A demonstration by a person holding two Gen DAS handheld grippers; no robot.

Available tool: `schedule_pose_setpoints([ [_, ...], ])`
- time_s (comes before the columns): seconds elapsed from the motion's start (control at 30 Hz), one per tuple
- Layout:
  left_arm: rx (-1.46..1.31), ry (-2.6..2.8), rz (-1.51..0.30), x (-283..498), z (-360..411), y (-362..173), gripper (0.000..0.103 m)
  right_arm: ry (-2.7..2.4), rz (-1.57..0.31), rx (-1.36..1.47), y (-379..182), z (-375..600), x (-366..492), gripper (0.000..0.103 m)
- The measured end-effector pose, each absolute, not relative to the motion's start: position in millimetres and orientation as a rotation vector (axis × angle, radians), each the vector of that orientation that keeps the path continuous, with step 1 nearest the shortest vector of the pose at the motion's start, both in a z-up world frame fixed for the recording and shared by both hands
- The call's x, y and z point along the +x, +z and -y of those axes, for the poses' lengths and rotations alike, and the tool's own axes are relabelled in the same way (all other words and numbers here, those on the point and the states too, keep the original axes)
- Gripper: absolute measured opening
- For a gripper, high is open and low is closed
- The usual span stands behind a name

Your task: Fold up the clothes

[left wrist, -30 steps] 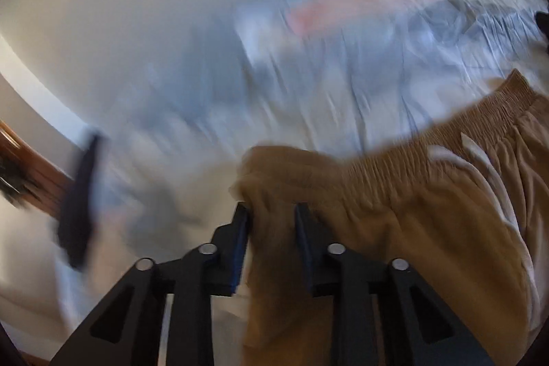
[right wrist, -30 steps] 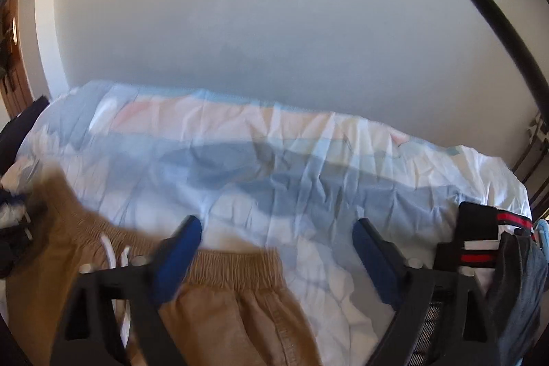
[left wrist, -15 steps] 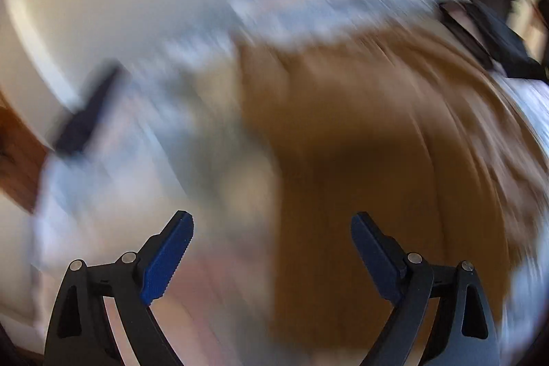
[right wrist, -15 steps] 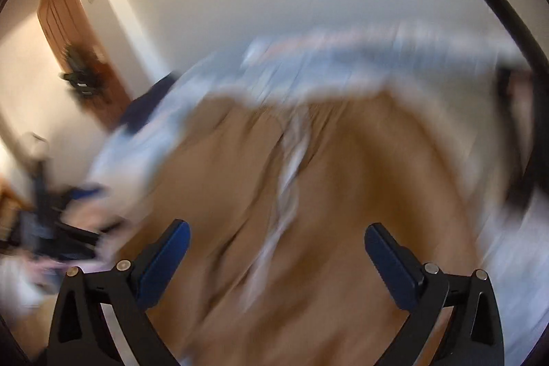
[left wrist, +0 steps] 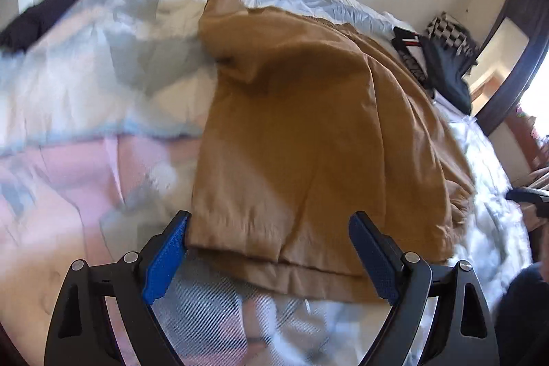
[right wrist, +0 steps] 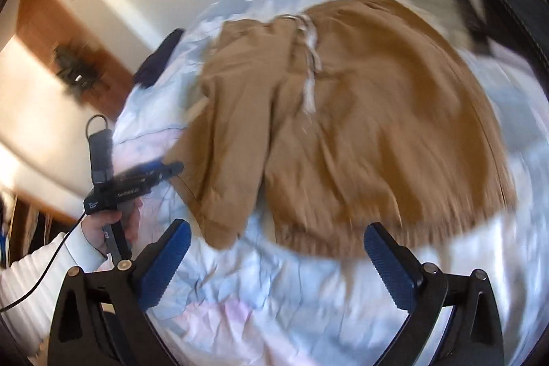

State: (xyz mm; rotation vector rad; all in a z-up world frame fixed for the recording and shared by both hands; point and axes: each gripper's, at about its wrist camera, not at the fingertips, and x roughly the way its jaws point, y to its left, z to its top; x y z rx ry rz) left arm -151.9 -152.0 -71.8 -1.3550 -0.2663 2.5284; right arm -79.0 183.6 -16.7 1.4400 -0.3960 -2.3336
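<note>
A pair of tan shorts [right wrist: 360,126] lies spread across a rumpled bedspread [right wrist: 274,297] of pale blue, white and pink, waistband at the far side, both leg hems toward the near edge. A white drawstring [right wrist: 310,67] trails down from the middle of the waistband.

The left gripper [left wrist: 271,249] hangs over the hem of one leg with its blue pads spread wide — its jaws have just been opening, and it is released: the left pad sits just beside the corner of the hem, the right pad over the cloth, neither one pinching it. In the right wrist view the same tool shows at the left of the bed, held in a hand [right wrist: 113,225] with a white ribbed sleeve [right wrist: 37,276], a black cable running from it.

The right gripper [right wrist: 274,256] is likewise released, jaws having just been opening; only bedspread lies between its pads, with the hem of the other leg just beyond them on the far side.

A dark garment [left wrist: 44,12] lies at the far left of the bed — more dark clothes [left wrist: 442,67], one with red and white stripes, are heaped at the far right. A wooden door [right wrist: 61,36] stands beyond the bed's left side, with a dark wreath-like thing hung on it, too blurred to make out.
</note>
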Motion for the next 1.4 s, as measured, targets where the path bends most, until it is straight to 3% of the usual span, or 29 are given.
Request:
schedule_pose_setpoints([
  [0.07, -1.44, 2.49, 0.326, -163.1, 152.0, -81.0, 0.091, -2.35, 0.456, 1.48, -23.3, -182.9, -68.8, 0.102],
  [0.13, -1.514, 2.496, 0.341, -173.5, 153.8, -89.6, 0.08, -2.333, 0.521, 1.495, -31.8, -179.5, -63.8, 0.102],
  [0.2, -1.56, 2.549, 0.338, -175.3, 156.8, -89.7, 0.052, -2.35, 0.432, 1.458, -36.9, -169.7, -61.8, 0.102],
  [0.27, -1.599, 2.565, 0.404, -175.6, 163.4, -89.8, 0.045, -2.366, 0.343, 1.43, -41.3, -162.8, -65.0, 0.102],
  [0.37, -1.647, 2.53, 0.5, -179.8, 169.6, -93.3, 0.045, -2.312, 0.379, 1.456, -53.1, -160.2, -69.1, 0.101],
  [0.43, -1.652, 2.53, 0.504, -179.3, 167.1, -91.9, 0.029, -2.271, 0.426, 1.469, -58.1, -161.0, -69.9, 0.101],
  [0.47, -1.654, 2.536, 0.473, -178.3, 163.2, -91.2, 0.01, -2.268, 0.428, 1.47, -59.3, -161.3, -69.9, 0.101],
  [0.57, -1.634, 2.581, 0.429, -172.1, 156.8, -84.5, 0.008, -2.264, 0.412, 1.447, -58.8, -159.3, -72.1, 0.101],
  [0.97, -1.408, 2.821, 0.619, -96.8, 181.8, -12.7, 0.008, -2.216, 0.441, 1.466, -56.9, -163.0, -74.4, 0.101],
  [1.27, -1.742, 2.907, 0.551, -75.2, 185.8, -35.7, 0.008, -2.226, 0.416, 1.466, -47.6, -167.1, -69.4, 0.1],
  [1.4, -1.938, 2.876, 0.387, -91.3, 171.8, -55.8, 0.012, -2.251, 0.421, 1.461, -40.2, -175.5, -68.9, 0.1],
])
